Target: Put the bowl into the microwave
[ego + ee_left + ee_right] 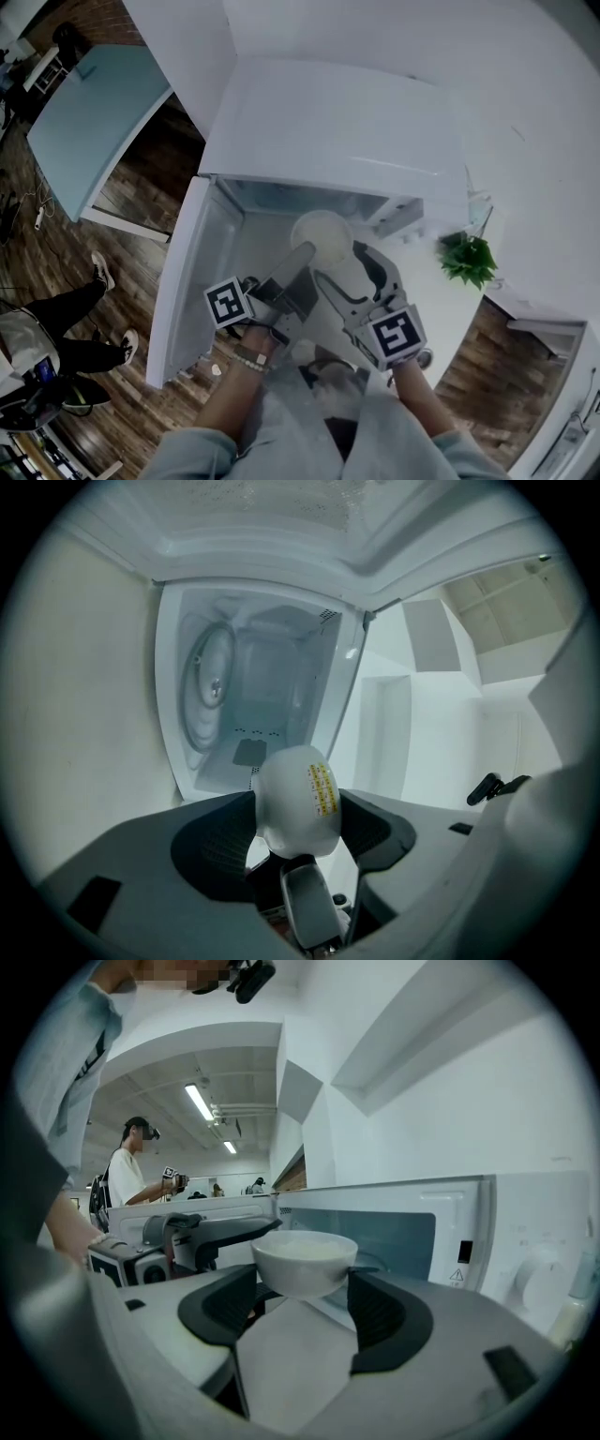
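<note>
A white bowl (pixel 322 234) hangs upright in front of the open white microwave (pixel 337 122). My left gripper (pixel 302 253) is shut on the bowl's near-left rim. In the left gripper view the bowl (pixel 298 799) fills the gap between the pads and shows a yellow sticker; behind it lie the cavity and the glass turntable (pixel 212 679). My right gripper (pixel 342 267) is open just right of the bowl. In the right gripper view the bowl (pixel 305 1260) sits between and slightly beyond the wide pads, with my left gripper (pixel 253 1230) on its rim.
The microwave door (pixel 187 281) stands swung open at the left. A small green plant (pixel 467 258) sits on the white counter to the right. A light blue table (pixel 94 112) stands at the far left. Another person (pixel 127 1176) stands in the background, and legs (pixel 66 314) show on the wood floor.
</note>
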